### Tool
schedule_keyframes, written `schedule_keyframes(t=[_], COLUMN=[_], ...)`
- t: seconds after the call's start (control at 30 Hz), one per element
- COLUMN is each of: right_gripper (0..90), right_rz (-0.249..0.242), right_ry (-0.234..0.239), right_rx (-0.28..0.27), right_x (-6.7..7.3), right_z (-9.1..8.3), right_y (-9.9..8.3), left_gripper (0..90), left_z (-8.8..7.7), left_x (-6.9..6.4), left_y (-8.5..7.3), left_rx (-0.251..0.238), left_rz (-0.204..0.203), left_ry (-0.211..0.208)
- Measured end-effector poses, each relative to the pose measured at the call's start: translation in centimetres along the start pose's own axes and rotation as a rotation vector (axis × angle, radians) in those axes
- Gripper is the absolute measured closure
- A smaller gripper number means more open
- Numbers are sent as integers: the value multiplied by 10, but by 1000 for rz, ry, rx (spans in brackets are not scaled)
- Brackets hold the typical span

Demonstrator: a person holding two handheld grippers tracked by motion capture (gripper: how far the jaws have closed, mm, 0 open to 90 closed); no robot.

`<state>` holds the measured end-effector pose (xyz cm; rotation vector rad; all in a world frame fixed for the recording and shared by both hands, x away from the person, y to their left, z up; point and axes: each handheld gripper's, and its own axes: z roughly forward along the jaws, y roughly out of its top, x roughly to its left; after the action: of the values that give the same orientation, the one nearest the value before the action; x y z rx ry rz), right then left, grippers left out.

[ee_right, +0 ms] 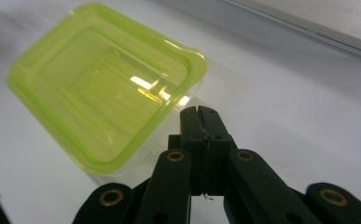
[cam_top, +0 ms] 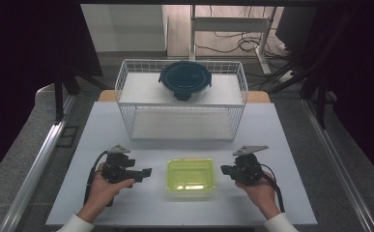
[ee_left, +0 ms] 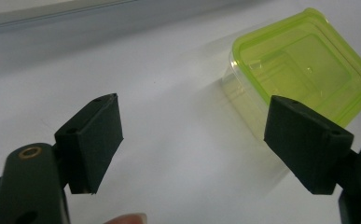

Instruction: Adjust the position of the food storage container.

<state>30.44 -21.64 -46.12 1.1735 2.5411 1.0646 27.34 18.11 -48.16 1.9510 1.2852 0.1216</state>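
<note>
Squarely between the wide-spread left claw and the pinched-shut right claw, a glossy, round-cornered box with a translucent lime-green lid sits on the smooth white counter.

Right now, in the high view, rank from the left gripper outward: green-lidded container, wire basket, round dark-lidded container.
From the left gripper:
1. Green-lidded container, just beside it at table centre.
2. Wire basket, farther back.
3. Round dark-lidded container, on the basket's upper shelf.

The container is glossy translucent green plastic; the table matt white; the basket white wire.
</note>
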Motion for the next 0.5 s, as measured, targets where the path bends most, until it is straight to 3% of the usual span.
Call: schedule_keyframes(t=[0.1, 0.27, 0.37, 0.5], right_gripper=[847, 441, 336, 292], right_rz=[25, 61, 72, 84], right_ry=[22, 9, 26, 84], right_rx=[-20, -35, -40, -48], right_x=[-1, -1, 1, 2], right_z=[-5, -6, -5, -4], right_y=[-1, -2, -3, -3], left_gripper=[187, 187, 187, 188], left_z=[0, 0, 0, 0], left_x=[0, 0, 0, 0], left_y=[0, 0, -1, -3], left_rx=[-1, 1, -1, 1], left_rz=[-3, -1, -5, -8], left_ry=[1, 1, 1, 2])
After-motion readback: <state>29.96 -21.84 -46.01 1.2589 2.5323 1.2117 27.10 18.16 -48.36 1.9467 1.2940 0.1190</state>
